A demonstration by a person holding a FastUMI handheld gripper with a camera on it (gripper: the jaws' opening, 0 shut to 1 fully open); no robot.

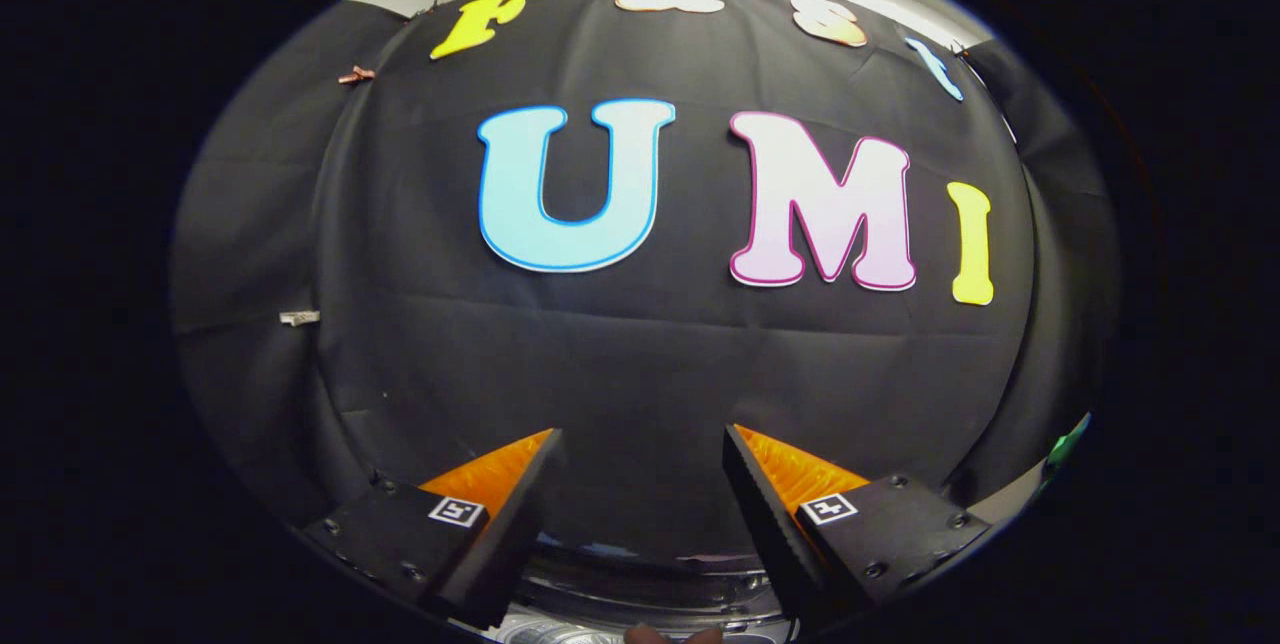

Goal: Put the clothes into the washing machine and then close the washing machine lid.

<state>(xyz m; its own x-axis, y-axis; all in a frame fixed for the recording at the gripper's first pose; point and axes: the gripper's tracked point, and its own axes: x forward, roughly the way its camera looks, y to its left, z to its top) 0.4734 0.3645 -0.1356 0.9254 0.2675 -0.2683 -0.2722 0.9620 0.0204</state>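
Gripper (642, 449) is raised and aimed nearly level at the booth's black cloth wall (640, 364), which takes up the whole space ahead of and beyond the fingers. Fingers are spread wide with nothing between them; both tips are in free air, touching nothing. Each finger (510, 514) carries a small square marker tag (457, 511) on its base block.

Task thing: the washing machine (640, 589) sits low, below and between the finger bases, well under the tips. Only a curved dark strip of it is seen, with a shiny rim and a pale ribbed part at the very bottom that looks like the drum opening. Cannot tell if the lid is up or down from this sliver. A small reddish-brown bit (672, 635) lies at the bottom, between the finger bases, just at the machine's edge; too little of it is visible to say if it is cloth or something else.

Pose: the gripper is held upright, no obvious roll, fingers level with each other, pointing over the machine at the wall rather than down into it.

Off beyond the left finger, a small white clip (299, 317) is pinned on the cloth. Near the right finger's outer side, a green scrap (1067, 444) shows at the cloth's edge.
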